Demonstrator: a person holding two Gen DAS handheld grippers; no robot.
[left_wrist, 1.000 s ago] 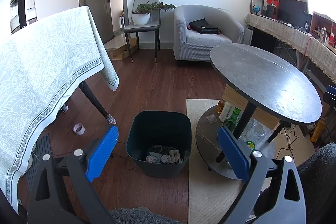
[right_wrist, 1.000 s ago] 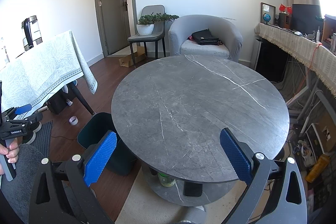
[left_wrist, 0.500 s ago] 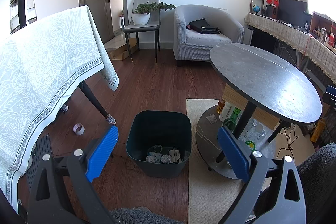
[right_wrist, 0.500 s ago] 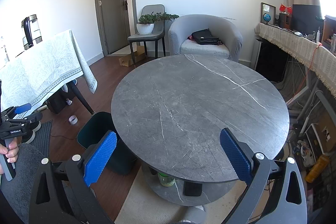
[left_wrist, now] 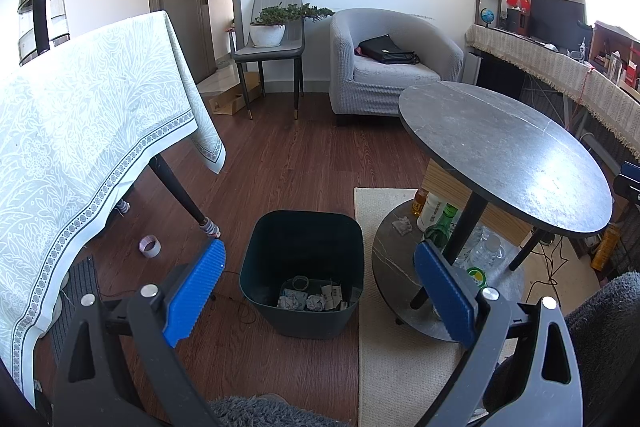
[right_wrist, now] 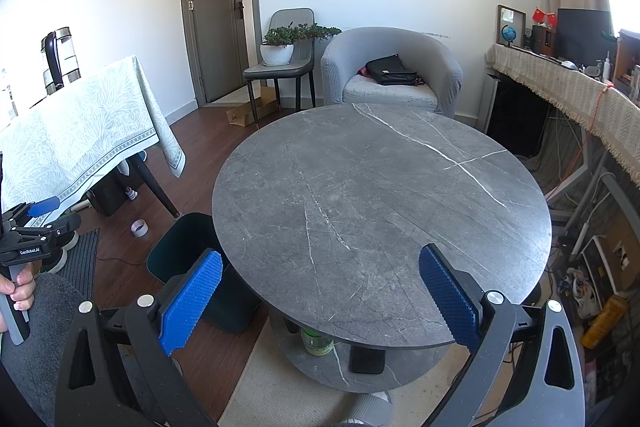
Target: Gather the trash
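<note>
A dark green bin (left_wrist: 304, 267) stands on the wood floor beside the round grey table (left_wrist: 500, 151). Crumpled paper scraps (left_wrist: 312, 301) lie in its bottom. My left gripper (left_wrist: 318, 283) is open and empty, held above and in front of the bin. My right gripper (right_wrist: 320, 291) is open and empty, over the near edge of the round table top (right_wrist: 380, 195). The bin (right_wrist: 188, 259) shows at the table's left in the right wrist view. The left gripper (right_wrist: 32, 231) shows at the far left there, held in a hand.
A crumpled paper (left_wrist: 402, 225) and several bottles (left_wrist: 436, 223) sit on the table's lower shelf. A tape roll (left_wrist: 149, 246) lies on the floor near the cloth-covered table (left_wrist: 80, 131). A beige rug (left_wrist: 400, 367), an armchair (left_wrist: 388, 67) and a chair with a plant (left_wrist: 272, 43) stand beyond.
</note>
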